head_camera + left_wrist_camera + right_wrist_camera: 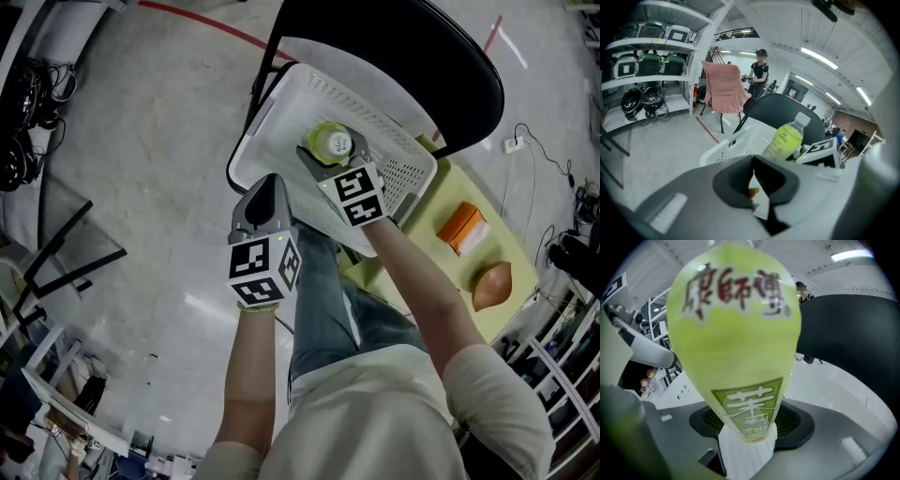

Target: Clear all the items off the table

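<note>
Closest to the head camera, a pale yellow short-sleeved shirt (375, 412) and blue jeans (323, 300) are seen. Both forearms are stretched toward a white perforated plastic basket (398, 155) that is set on a black chair (450, 66).

The right gripper (328, 161) is held over the basket's inside. A yellow-green plastic bottle with a white cap (332, 142) is clamped between its jaws, which are spread wide around the bottle's lower body. In the right gripper view the bottle (736, 343) fills most of the frame, and reddish and white characters are printed on its label. Whether the bottle's base touches the basket's floor cannot be told.

The left gripper (269, 186) is held at the basket's near left corner, with its jaws pressed fully together. In the left gripper view the basket's rim (724, 149) is seen just past those closed jaws, with the bottle (783, 139) tilted above it and the chair's back (787, 105) behind.

A yellow-green table (427, 211) is placed just beside the basket, on its right. An orange rectangular carton (464, 228) and a brown rounded object with a pointed end (492, 284) are laid on it, apart from each other and outside the basket.
</note>
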Motion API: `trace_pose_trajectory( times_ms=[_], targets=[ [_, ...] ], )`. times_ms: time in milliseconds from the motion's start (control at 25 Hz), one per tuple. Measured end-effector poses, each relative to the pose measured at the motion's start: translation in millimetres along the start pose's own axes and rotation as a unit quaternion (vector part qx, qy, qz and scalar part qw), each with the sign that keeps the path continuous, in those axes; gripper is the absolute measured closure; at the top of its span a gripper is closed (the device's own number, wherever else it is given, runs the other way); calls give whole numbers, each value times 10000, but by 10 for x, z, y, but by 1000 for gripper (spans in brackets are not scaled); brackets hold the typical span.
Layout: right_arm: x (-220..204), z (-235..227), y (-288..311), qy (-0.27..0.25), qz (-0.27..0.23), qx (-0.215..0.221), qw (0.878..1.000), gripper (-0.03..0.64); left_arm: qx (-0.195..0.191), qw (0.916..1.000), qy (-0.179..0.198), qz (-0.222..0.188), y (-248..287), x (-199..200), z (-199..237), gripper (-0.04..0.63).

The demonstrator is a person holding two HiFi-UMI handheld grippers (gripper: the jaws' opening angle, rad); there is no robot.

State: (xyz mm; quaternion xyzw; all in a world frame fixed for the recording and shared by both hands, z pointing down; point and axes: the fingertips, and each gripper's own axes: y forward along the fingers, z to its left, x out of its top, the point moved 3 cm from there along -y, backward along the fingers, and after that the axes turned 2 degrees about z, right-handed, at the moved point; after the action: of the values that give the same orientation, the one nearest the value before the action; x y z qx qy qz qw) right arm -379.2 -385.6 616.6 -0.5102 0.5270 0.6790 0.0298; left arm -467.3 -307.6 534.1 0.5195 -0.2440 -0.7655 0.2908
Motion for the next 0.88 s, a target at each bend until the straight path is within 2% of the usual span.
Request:
trace_pose_trajectory(
  times_ms=[440, 880],
  targets=[
    [-102, -148, 630, -146, 40, -122, 9998, 324, -77, 9994, 130, 302, 288, -44, 77, 584],
    [-218, -270, 1111, -255, 83, -221, 9994, 322, -372, 9988, -35, 318, 326, 24, 104, 584]
  ],
)
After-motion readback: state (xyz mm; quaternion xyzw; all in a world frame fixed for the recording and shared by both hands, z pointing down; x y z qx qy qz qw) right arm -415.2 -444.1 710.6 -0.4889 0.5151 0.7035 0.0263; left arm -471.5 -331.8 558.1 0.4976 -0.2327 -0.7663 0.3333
